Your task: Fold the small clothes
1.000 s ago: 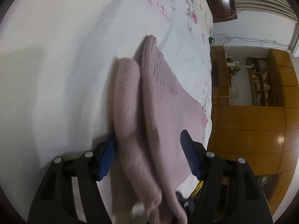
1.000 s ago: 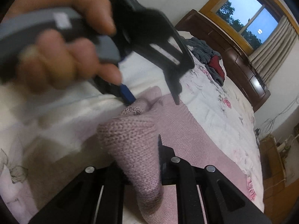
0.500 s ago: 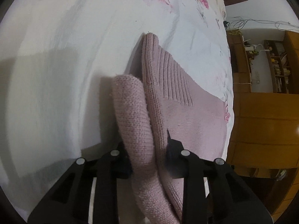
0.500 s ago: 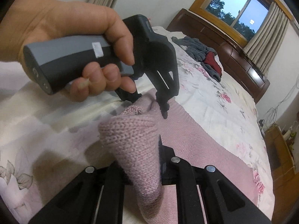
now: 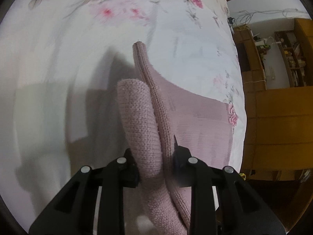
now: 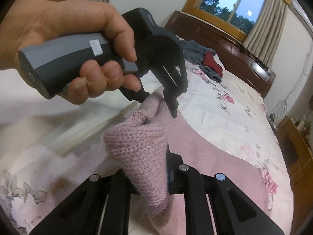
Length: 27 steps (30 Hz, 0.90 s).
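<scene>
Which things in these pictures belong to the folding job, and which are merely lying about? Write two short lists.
Part of the job:
pink knitted garment
left gripper, shut on it
right gripper, shut on it
floral bedsheet beneath it

Lying about:
grey and red clothes by the headboard
wooden shelves
window

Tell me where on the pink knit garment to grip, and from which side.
Grip the pink knit garment along its raised near edge, coming from above. That edge is bunched up off the floral bedsheet, so fingers can close across it; both the left gripper and right gripper pinch it there.
</scene>
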Tool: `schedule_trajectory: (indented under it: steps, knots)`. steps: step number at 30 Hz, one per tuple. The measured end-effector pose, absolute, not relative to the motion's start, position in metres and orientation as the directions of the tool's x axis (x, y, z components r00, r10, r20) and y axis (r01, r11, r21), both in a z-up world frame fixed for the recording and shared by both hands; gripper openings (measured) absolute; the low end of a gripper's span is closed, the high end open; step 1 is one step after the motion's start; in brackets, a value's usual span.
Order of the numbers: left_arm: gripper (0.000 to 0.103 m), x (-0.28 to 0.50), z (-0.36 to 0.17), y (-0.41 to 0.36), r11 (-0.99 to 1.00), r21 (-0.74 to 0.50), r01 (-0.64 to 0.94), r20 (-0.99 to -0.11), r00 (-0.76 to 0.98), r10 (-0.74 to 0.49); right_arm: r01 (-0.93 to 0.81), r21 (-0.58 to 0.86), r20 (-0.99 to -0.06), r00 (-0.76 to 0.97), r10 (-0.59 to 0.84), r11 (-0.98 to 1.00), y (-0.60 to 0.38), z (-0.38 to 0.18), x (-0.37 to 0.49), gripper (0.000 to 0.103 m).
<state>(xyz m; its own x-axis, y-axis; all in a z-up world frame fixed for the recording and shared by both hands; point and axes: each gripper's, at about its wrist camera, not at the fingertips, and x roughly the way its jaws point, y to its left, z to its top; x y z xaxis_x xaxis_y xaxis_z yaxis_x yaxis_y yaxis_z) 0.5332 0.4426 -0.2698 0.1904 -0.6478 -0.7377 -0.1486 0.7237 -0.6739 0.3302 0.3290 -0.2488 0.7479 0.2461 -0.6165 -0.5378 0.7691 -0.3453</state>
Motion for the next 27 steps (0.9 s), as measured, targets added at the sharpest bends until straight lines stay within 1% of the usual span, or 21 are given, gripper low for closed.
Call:
schedule_trajectory:
  steps: [12, 17, 25, 27]
  knots:
    - [0.023, 0.550, -0.196, 0.388, 0.824, -0.564, -0.044, -0.818, 0.166, -0.551, -0.454, -0.213, -0.592, 0.764, 0.256, 0.865, 0.281, -0.199, 0.332, 0.011]
    - [0.023, 0.552, -0.174, 0.368, 0.840, -0.542, -0.017, -0.829, 0.172, -0.531, -0.421, -0.178, -0.579, 0.776, 0.251, 0.890, 0.259, -0.179, 0.334, 0.011]
    - [0.023, 0.551, -0.151, 0.335, 0.868, -0.497, 0.008, -0.854, 0.171, -0.491, -0.379, -0.130, -0.578, 0.780, 0.241, 0.916, 0.233, -0.164, 0.331, 0.011]
    - [0.023, 0.553, -0.146, 0.325, 0.883, -0.470, 0.013, -0.869, 0.168, -0.465, -0.366, -0.113, -0.579, 0.780, 0.238, 0.924, 0.225, -0.160, 0.332, 0.011]
